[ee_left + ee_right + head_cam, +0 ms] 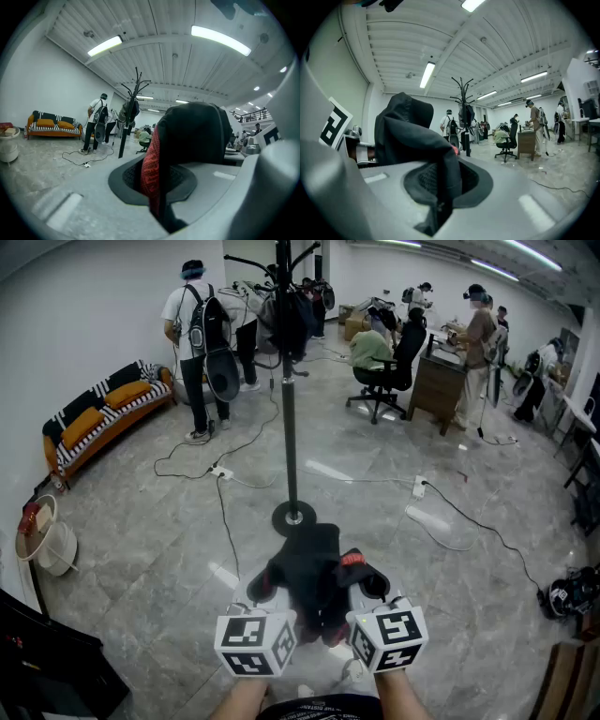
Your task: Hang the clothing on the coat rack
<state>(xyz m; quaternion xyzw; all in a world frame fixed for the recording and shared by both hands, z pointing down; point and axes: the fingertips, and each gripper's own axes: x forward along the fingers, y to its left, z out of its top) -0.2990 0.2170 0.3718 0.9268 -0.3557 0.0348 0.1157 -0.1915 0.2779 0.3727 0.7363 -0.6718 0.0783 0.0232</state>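
Note:
A black garment (314,577) with a red lining hangs between my two grippers, low in the head view. My left gripper (265,587) is shut on its left edge, where the red-lined fabric (152,168) is pinched between the jaws. My right gripper (367,583) is shut on the other edge, with black fabric (436,178) folded through its jaws. The black coat rack (288,381) stands straight ahead on a round base (293,517), its hooks at the top, and dark clothes (292,320) hang on it. The rack shows again in the left gripper view (129,117) and in the right gripper view (464,117).
Cables (225,512) and power strips (419,487) lie on the grey floor around the rack's base. A striped sofa (103,418) stands at the left wall, a bin (42,538) nearer to me. Several people work at the back, one in an office chair (389,371) by a wooden desk (441,381).

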